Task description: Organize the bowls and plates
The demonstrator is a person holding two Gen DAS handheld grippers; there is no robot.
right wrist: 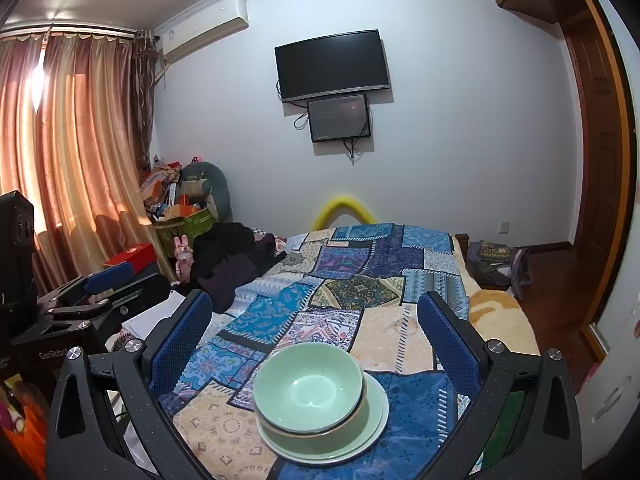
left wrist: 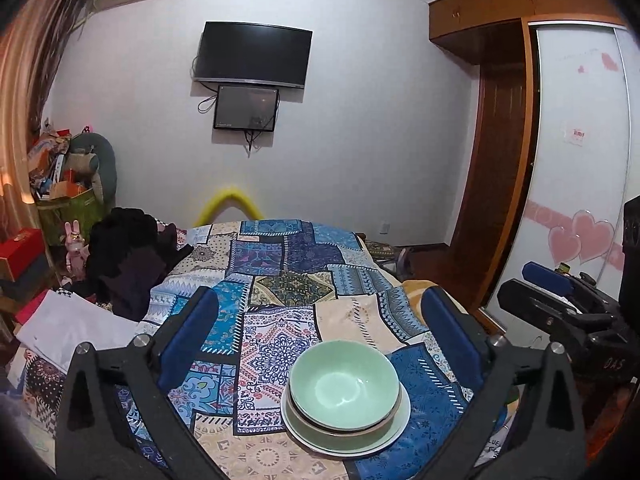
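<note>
Left claw [left wrist: 320, 328], right claw [right wrist: 316, 324] wide open, empty.

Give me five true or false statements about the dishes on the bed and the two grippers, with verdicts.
1. The pale green ceramic bowl tops a stack on a white plate. True.
2. The stack sits on bare wood. False: on a blue patchwork bedspread.
3. The left gripper holds the bowl. False: open, empty.
4. The right gripper is open. True.
5. The wall-mounted black television shows a picture. False: dark.
</note>
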